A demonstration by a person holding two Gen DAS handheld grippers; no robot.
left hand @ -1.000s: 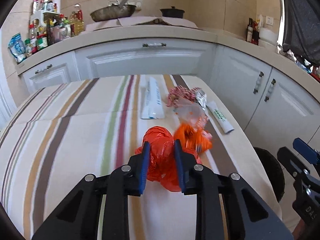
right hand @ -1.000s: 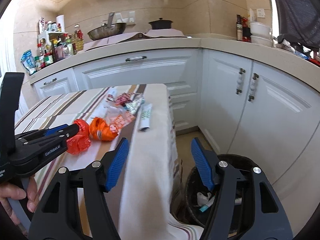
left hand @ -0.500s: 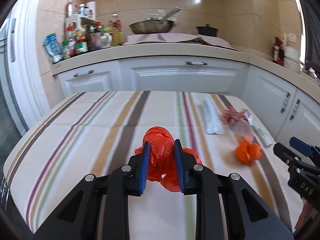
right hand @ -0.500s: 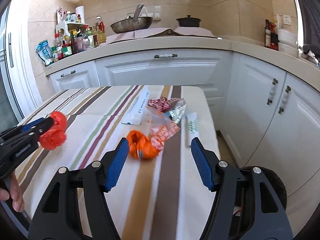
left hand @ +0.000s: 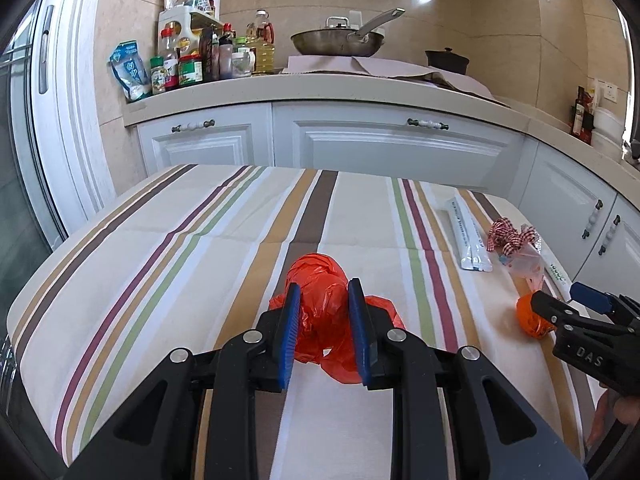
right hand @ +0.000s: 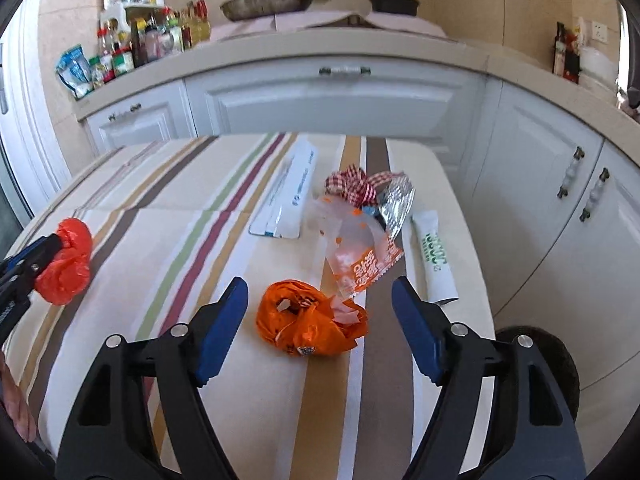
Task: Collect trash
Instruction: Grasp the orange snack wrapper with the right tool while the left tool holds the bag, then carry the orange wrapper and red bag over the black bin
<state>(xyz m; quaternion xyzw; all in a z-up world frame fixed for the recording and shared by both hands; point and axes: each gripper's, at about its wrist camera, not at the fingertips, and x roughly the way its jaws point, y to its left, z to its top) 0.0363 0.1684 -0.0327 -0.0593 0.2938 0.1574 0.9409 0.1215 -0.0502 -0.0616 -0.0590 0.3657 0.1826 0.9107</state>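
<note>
My left gripper point(left hand: 325, 298) is shut on a crumpled red plastic bag point(left hand: 318, 280), held over the striped tablecloth point(left hand: 180, 248); in the right wrist view the same red bag point(right hand: 66, 260) shows at far left. My right gripper point(right hand: 320, 300) hangs over a crumpled orange bag point(right hand: 308, 322) that lies between its spread fingers, untouched; its jaws are opening. Beyond it lie a clear orange-printed wrapper point(right hand: 356, 248), a red checked ribbon point(right hand: 352, 184), a silver foil wrapper point(right hand: 396, 200), a white-green tube point(right hand: 434, 254) and a long white packet point(right hand: 288, 196).
A dark trash bin point(right hand: 556, 364) stands on the floor off the table's right edge. White cabinets point(left hand: 384, 148) run behind and to the right, their counter holding bottles point(left hand: 192, 60), a pan point(left hand: 336, 40) and a pot point(left hand: 446, 60). A person's fingers point(right hand: 16, 416) show at the lower left.
Both grippers swung left from the bin side over the table. The right gripper now hangs over the orange bag with wider jaws; the left still holds the red bag.
</note>
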